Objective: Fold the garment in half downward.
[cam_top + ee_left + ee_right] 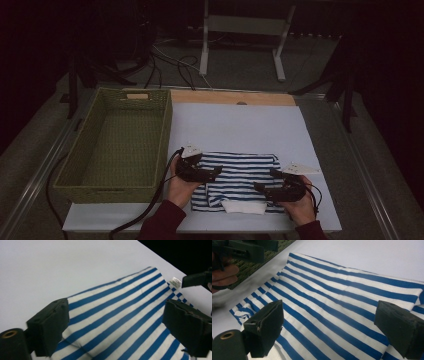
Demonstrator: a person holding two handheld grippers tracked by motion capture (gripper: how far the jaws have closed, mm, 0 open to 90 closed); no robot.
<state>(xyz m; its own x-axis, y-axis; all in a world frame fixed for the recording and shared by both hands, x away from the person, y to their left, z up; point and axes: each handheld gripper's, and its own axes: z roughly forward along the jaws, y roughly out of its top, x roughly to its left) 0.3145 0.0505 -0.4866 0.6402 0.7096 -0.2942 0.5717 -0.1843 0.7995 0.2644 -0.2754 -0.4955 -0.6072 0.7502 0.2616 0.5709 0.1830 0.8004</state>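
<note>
A folded blue-and-white striped garment (pixel 240 177) lies on the white mat (pixel 240 125) near the front edge, its white cuff (pixel 244 206) toward me. My left gripper (pixel 216 173) hovers over the garment's left end, jaws open, with striped cloth (pixel 120 312) below the gap and nothing pinched. At the garment's right end my right gripper (pixel 259 187) is also open above the stripes (pixel 329 302). In the left gripper view the jaws (pixel 115 322) stand wide apart, as do those in the right gripper view (pixel 329 325). A small white label (pixel 176 281) shows at the cloth's far edge.
A green woven basket (pixel 165 130) with nothing in it stands just left of the mat. A wooden strip (pixel 230 97) runs along the mat's far edge. Cables trail from both grippers. Beyond the table are a white stand (pixel 240 30) and floor cables.
</note>
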